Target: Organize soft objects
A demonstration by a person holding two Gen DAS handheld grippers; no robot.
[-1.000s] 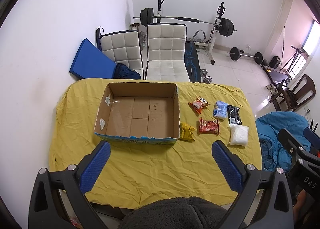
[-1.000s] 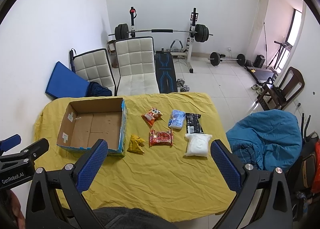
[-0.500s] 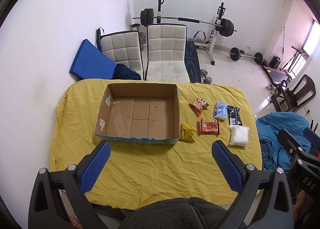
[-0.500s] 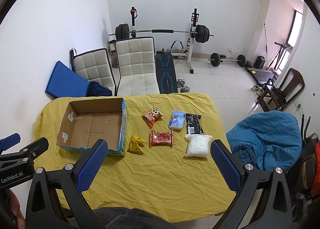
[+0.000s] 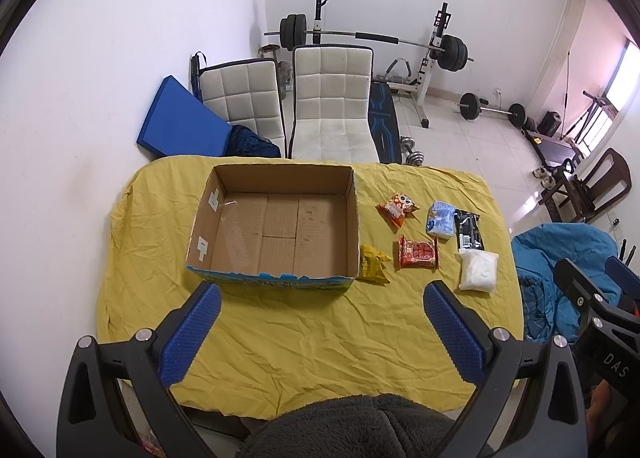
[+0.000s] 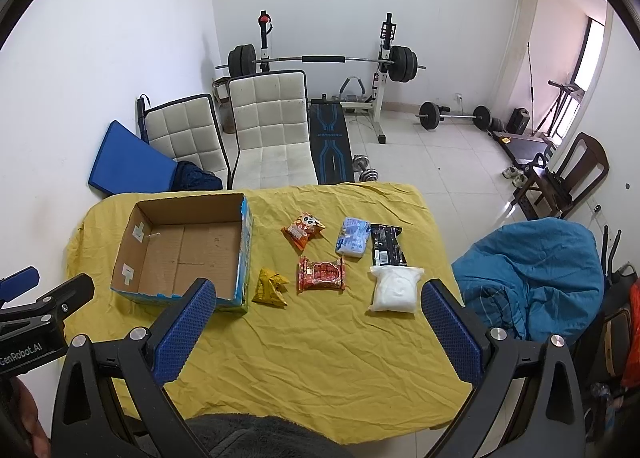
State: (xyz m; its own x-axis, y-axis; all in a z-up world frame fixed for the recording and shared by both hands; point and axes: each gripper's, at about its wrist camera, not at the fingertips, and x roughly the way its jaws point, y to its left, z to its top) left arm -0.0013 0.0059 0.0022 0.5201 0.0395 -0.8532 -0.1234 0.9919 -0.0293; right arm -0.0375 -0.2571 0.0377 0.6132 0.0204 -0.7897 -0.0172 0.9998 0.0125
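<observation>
Since the cardboard box (image 5: pixel 276 230) shows a bare floor, nothing is packed yet; task is at the start, by my read.

Left to right on the yellow-cloth table (image 5: pixel 304 338):
- Box on the left part, open top, white tape patches on its inner left wall, blue print on the outside; print unreadable.
- Yellow packet (image 6: pixel 271 287) just beside the box's right wall.
- Orange snack bag (image 6: pixel 302 230) further back, cartoon face on it, text too small to read.
- Red packet (image 6: pixel 321 273) in front of the orange one, print unreadable.
- Light blue pack (image 6: pixel 353 241), then black wrapper (image 6: pixel 385 245) touching or nearly touching it; white text on the black, illegible.
- White soft pack (image 6: pixel 395 289) nearest the right edge, in front of the black wrapper.

All six still to go into the box, presumably.

Left gripper (image 5: pixel 320 332): fingers spread wide, holding nothing, hovering over the near table edge. Right gripper (image 6: pixel 316 332): same, spread and empty.

Readable writing: "GenRobot.AI" on the left gripper's body in the right wrist view; "DAS" on the right gripper's body in the left wrist view.
</observation>
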